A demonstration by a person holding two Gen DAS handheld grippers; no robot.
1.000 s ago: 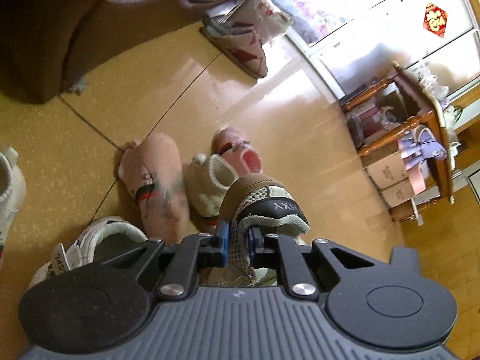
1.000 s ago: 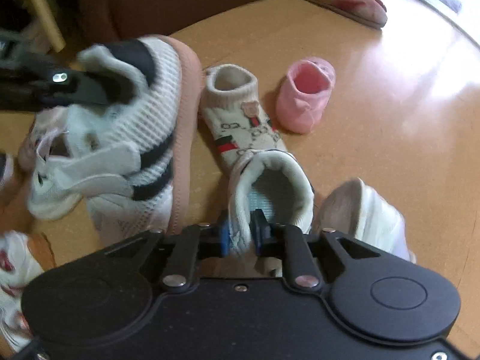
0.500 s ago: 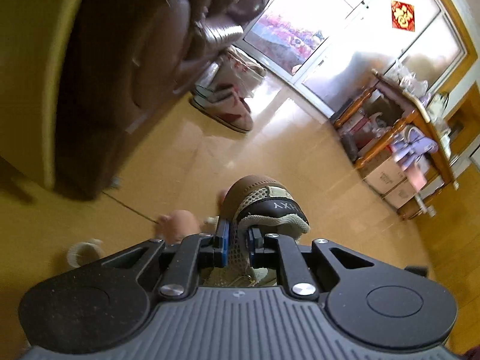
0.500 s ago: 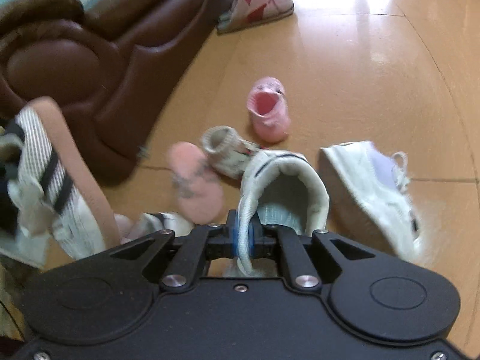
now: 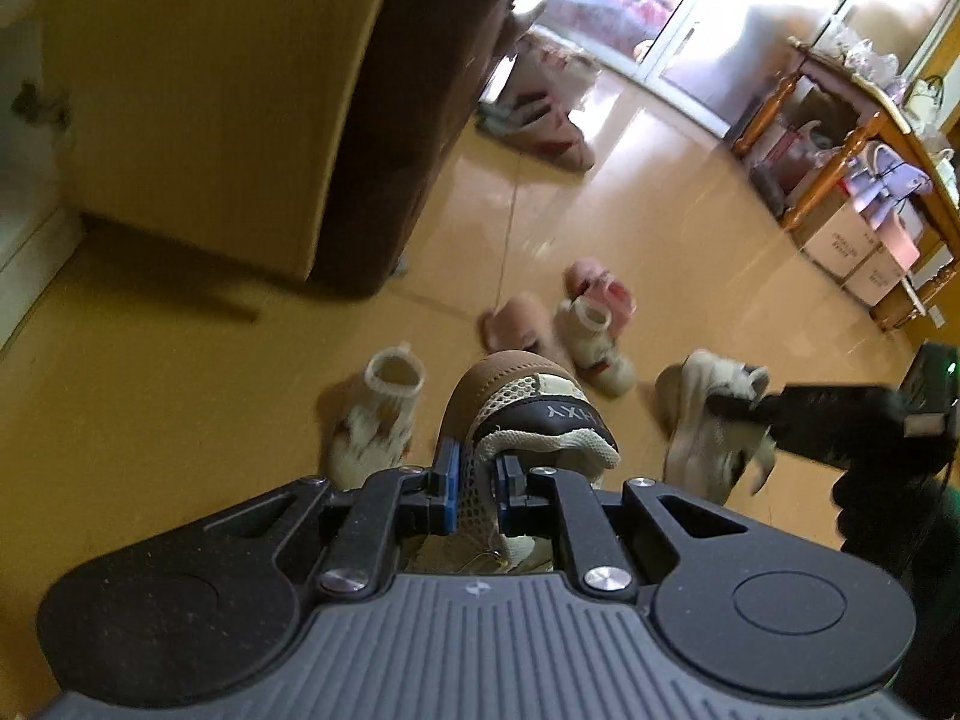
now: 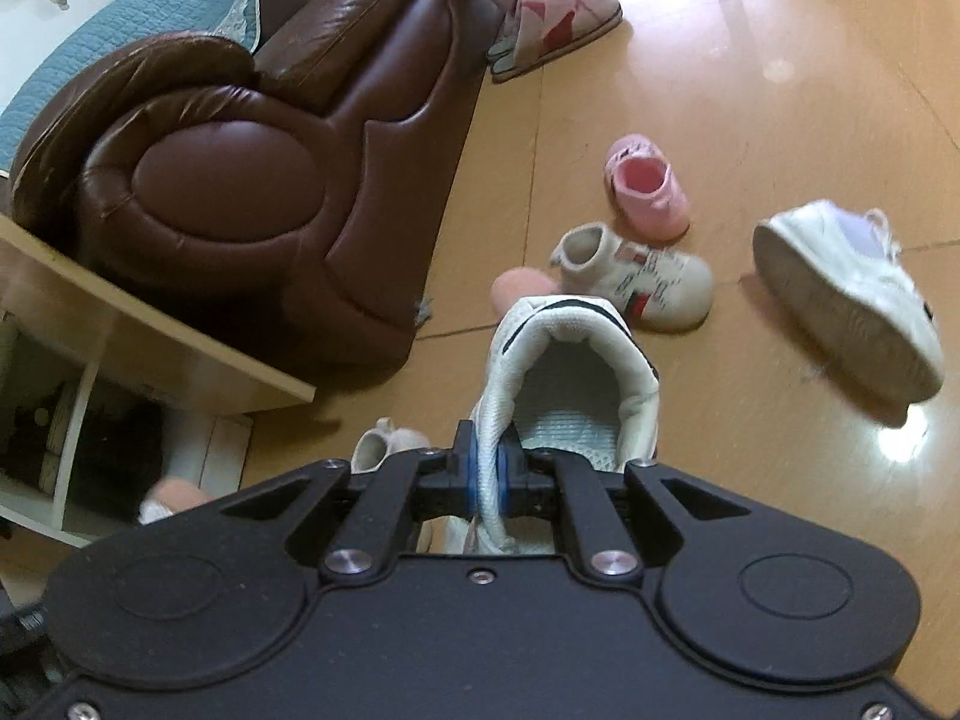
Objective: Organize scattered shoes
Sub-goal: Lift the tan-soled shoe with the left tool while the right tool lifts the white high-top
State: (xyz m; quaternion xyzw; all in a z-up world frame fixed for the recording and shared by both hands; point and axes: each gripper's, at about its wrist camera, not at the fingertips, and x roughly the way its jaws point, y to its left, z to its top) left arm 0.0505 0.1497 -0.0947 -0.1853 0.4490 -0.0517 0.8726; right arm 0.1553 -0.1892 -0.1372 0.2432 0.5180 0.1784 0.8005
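Observation:
My left gripper is shut on the mesh collar of a brown and beige sneaker, held above the floor. My right gripper is shut on the heel collar of a white sneaker, also lifted; that gripper and shoe show at the right of the left wrist view as the white sneaker. On the floor lie a pink bootie, a cream sock shoe with a red stripe, a pink-soled shoe and a larger white trainer on its side. Another cream sock shoe stands nearer.
A brown leather sofa fills the left, with patterned slippers past its end. A low white shelf with compartments sits at the lower left. A wooden rack with boxes stands at the far right by glass doors.
Both grippers have risen with their shoes and swung round. The floor shoes now look smaller and farther off. The sofa side and the white shelf have come into view.

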